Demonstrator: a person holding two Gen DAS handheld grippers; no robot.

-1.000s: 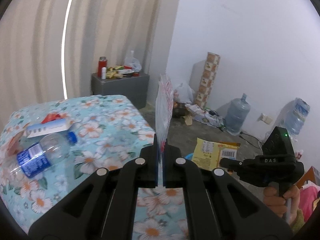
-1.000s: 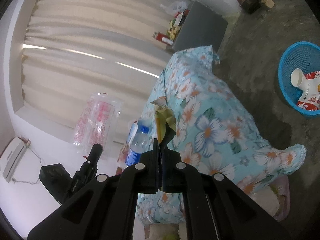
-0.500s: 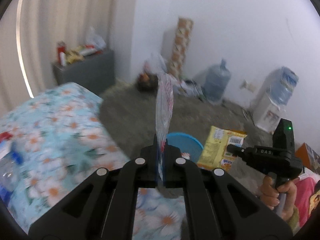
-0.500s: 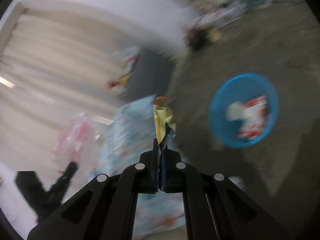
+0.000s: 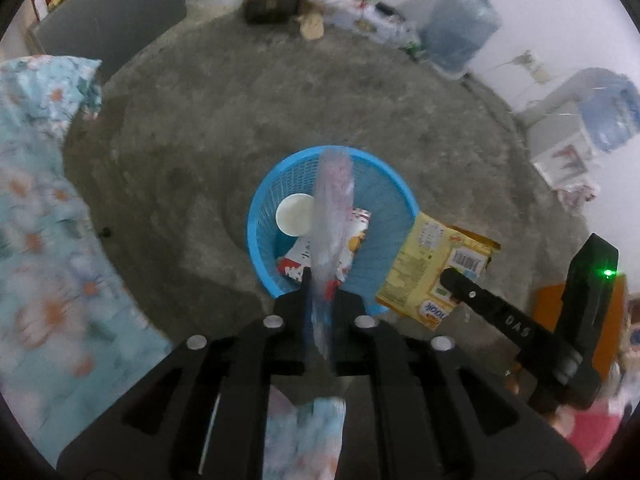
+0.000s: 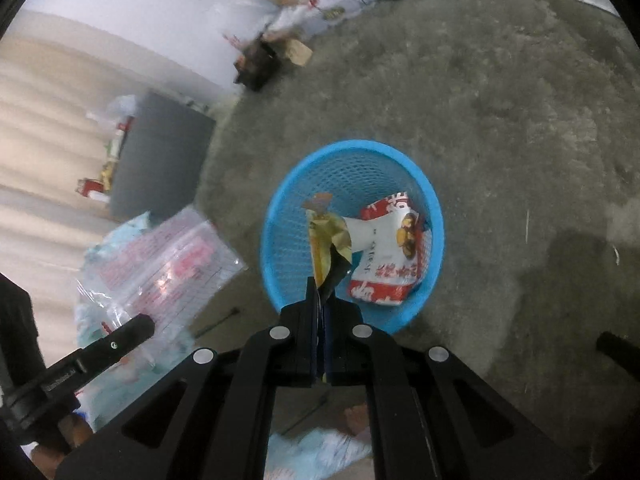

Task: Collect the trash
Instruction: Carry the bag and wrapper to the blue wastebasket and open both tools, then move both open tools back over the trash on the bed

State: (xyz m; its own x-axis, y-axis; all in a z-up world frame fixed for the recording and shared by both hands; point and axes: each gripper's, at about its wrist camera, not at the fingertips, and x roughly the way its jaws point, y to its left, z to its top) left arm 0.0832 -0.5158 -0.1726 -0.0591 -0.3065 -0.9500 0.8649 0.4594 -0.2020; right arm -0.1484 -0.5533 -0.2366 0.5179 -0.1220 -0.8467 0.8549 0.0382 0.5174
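Observation:
My left gripper (image 5: 320, 300) is shut on a clear plastic bag with red print (image 5: 332, 216), held edge-on above the blue mesh basket (image 5: 396, 200). The bag also shows flat in the right wrist view (image 6: 168, 264). My right gripper (image 6: 322, 300) is shut on a yellow snack wrapper (image 6: 328, 240), held above the same basket (image 6: 304, 184). From the left wrist view the wrapper (image 5: 432, 264) hangs at the basket's right rim. A white cup (image 5: 294, 216) and a red-and-white packet (image 6: 384, 256) lie in the basket.
The basket stands on a grey concrete floor (image 5: 240, 120). A floral-covered table (image 5: 36, 200) is to the left. A grey cabinet (image 6: 160, 160), water jugs (image 5: 460, 36) and clutter (image 5: 304, 0) line the far wall.
Both grippers have swung away from the floral table and tilted down. They now hold the plastic bag and the yellow wrapper over the blue basket.

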